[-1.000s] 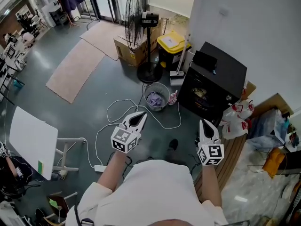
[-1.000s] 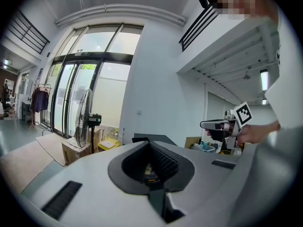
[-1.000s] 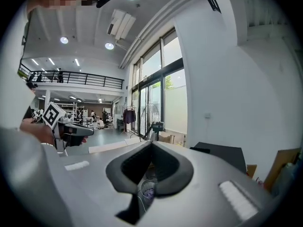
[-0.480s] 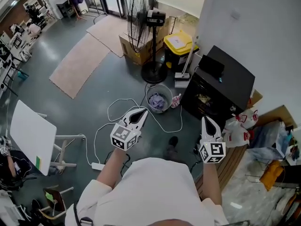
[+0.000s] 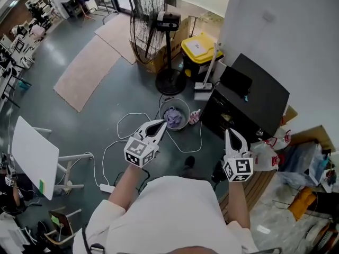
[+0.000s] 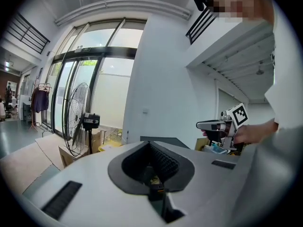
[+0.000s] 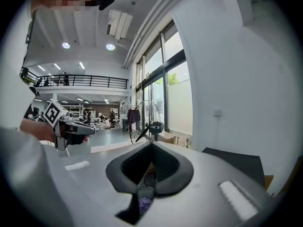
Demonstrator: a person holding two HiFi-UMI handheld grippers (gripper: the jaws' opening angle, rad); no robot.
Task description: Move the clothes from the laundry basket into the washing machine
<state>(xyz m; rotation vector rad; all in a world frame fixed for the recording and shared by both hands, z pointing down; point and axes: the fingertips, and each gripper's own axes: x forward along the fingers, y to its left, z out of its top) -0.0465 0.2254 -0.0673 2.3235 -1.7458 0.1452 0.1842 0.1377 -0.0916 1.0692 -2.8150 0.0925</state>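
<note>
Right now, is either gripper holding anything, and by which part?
Nothing is held. The left gripper and right gripper are both shut and empty; the clothes lie in the laundry basket ahead.

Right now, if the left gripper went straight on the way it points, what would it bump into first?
Probably the black machine by the white wall: its top shows straight past the closed fingers of the left gripper in that gripper's view. Depth is hard to judge.

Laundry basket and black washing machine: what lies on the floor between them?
In the head view, a small pink-and-white item and a loop of white cable.
</note>
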